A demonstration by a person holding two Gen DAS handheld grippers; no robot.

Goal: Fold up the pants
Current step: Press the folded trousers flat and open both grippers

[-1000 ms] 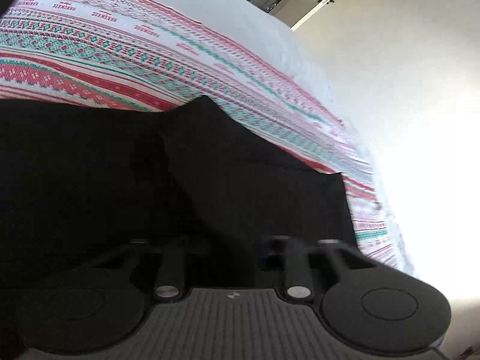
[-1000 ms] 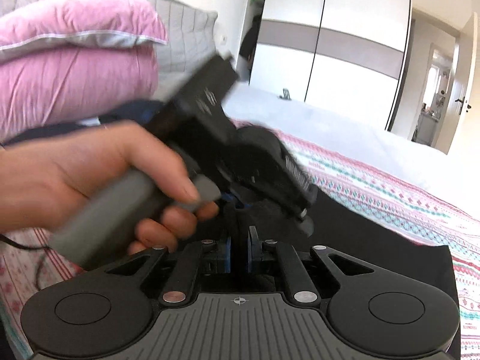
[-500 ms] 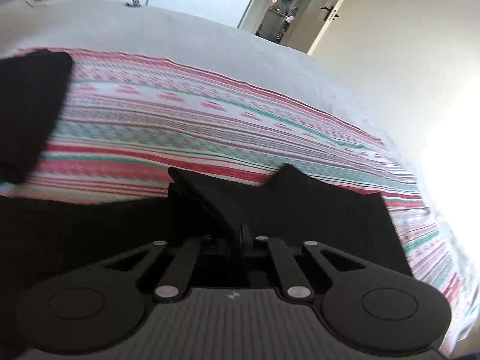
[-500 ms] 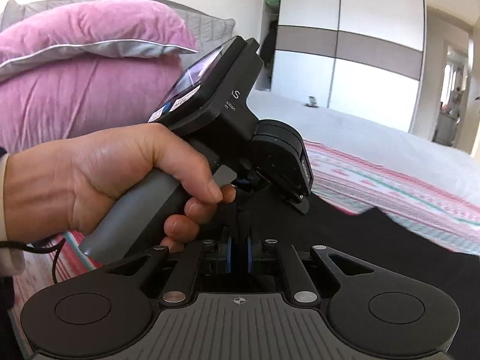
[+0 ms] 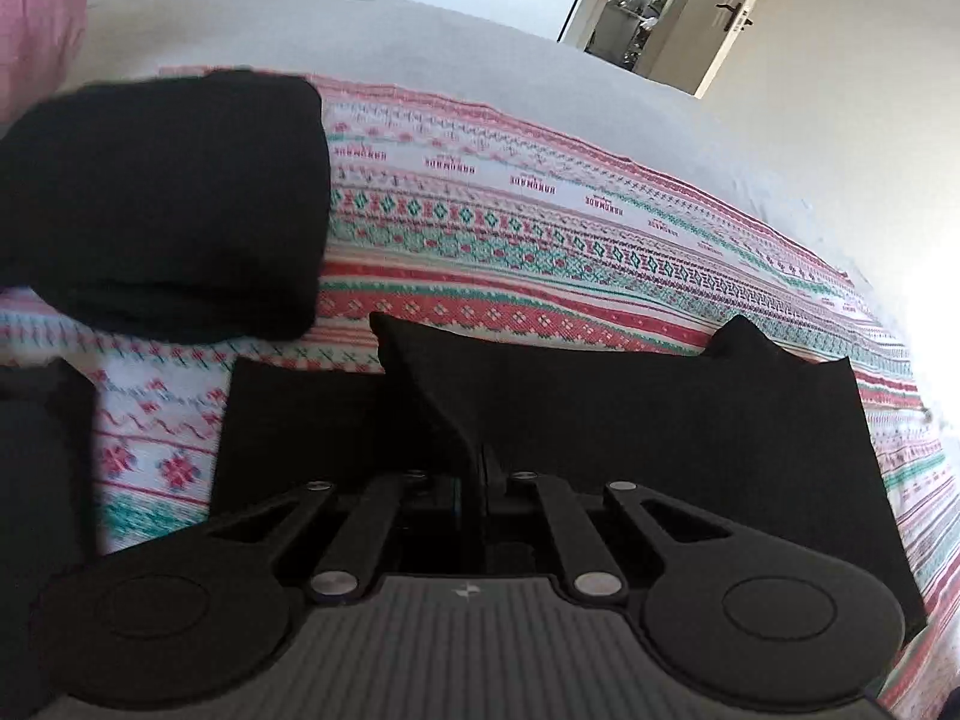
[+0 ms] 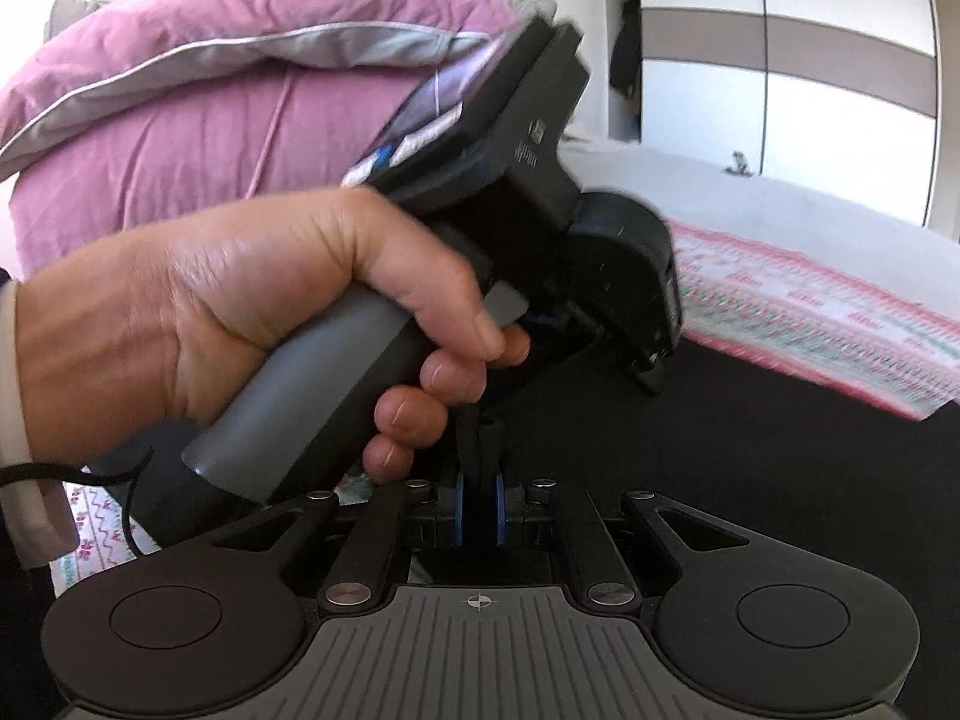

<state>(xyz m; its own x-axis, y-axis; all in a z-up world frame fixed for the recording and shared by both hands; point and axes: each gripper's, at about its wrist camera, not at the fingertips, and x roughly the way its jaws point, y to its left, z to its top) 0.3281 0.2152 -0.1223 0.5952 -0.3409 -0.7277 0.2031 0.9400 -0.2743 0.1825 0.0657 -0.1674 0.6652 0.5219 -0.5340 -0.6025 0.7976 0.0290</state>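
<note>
We see both grippers pinched closed on the black pants (image 5: 660,414) — left gripper (image 5: 477,468) and right gripper (image 6: 478,480) — above the patterned blanket (image 5: 540,228).

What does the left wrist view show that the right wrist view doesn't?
Only the left wrist view shows a folded black bundle lying on the blanket, apart from the pants, and an open door. Only the right wrist view shows the pink pillows, the wardrobe and the hand gripping the left tool's handle. Both show the black pants on the patterned blanket, with each tool, left and right, shut on pants fabric.
</note>
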